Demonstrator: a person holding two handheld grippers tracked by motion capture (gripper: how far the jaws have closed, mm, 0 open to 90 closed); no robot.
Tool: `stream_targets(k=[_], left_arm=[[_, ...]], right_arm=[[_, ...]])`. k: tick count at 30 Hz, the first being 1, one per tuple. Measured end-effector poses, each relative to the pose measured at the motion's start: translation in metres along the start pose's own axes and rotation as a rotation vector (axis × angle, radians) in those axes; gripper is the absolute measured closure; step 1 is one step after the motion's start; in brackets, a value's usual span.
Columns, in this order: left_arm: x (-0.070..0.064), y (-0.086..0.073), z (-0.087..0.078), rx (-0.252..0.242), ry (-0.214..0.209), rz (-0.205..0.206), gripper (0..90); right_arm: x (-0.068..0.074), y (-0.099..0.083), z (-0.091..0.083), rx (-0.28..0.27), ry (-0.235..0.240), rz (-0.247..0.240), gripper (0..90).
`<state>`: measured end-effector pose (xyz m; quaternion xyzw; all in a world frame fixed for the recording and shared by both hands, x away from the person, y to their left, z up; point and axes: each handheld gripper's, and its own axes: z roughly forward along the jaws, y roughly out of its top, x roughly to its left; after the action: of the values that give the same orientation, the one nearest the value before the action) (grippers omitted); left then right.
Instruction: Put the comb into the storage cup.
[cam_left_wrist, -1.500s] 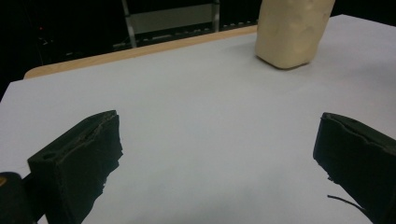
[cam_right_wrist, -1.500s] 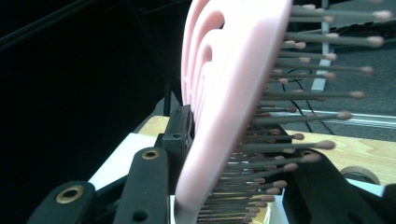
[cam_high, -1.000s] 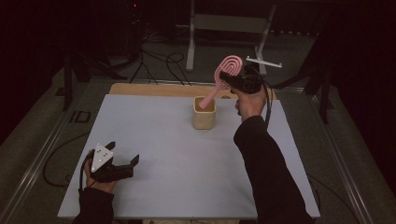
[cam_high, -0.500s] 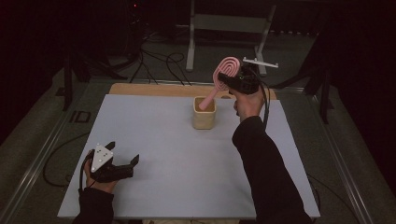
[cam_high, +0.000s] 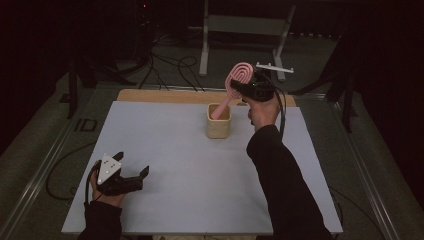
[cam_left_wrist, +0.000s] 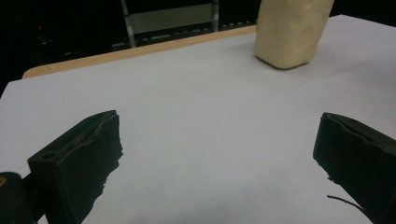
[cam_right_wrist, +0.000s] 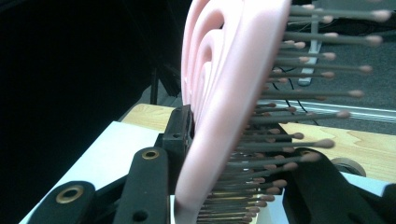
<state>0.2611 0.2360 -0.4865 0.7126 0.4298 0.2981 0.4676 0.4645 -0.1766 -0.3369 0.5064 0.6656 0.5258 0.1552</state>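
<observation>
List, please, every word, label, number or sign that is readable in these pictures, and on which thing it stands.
There is no readable text.
The pink hairbrush, the beige cup, the table and both hand-held grippers, left and right, carry no visible lettering.
A dark mark on the floor left of the table is too blurred to read.

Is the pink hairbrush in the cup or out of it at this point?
Partly in: the pink hairbrush leans with its handle end inside the beige cup, head sticking out above the rim, clamped by the right gripper.
</observation>
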Motion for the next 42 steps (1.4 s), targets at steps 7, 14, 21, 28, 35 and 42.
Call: stream_targets(k=[7, 14, 21, 28, 35, 42], left_arm=[[0.000, 0.000, 0.000, -0.003, -0.005, -0.009, 1.6], [0.000, 0.000, 0.000, -0.005, -0.002, -0.007, 1.6], [0.001, 0.000, 0.000, -0.006, -0.001, -0.008, 1.5], [0.001, -0.001, 0.000, -0.004, 0.000, -0.008, 1.5], [0.001, -0.001, 0.000, -0.004, -0.001, -0.008, 1.6], [0.000, -0.001, 0.000, -0.004, -0.001, -0.009, 1.5]], right_arm=[[0.002, -0.002, 0.004, 0.010, 0.003, -0.003, 63.6], [0.004, -0.003, 0.007, 0.021, 0.004, -0.010, 63.5], [0.005, -0.005, 0.009, 0.028, 0.004, -0.011, 63.5], [0.004, -0.009, 0.012, 0.038, 0.003, -0.008, 63.6], [0.003, -0.013, 0.016, 0.044, 0.000, -0.009, 63.5], [0.004, -0.013, 0.017, 0.049, -0.001, -0.012, 63.5]])
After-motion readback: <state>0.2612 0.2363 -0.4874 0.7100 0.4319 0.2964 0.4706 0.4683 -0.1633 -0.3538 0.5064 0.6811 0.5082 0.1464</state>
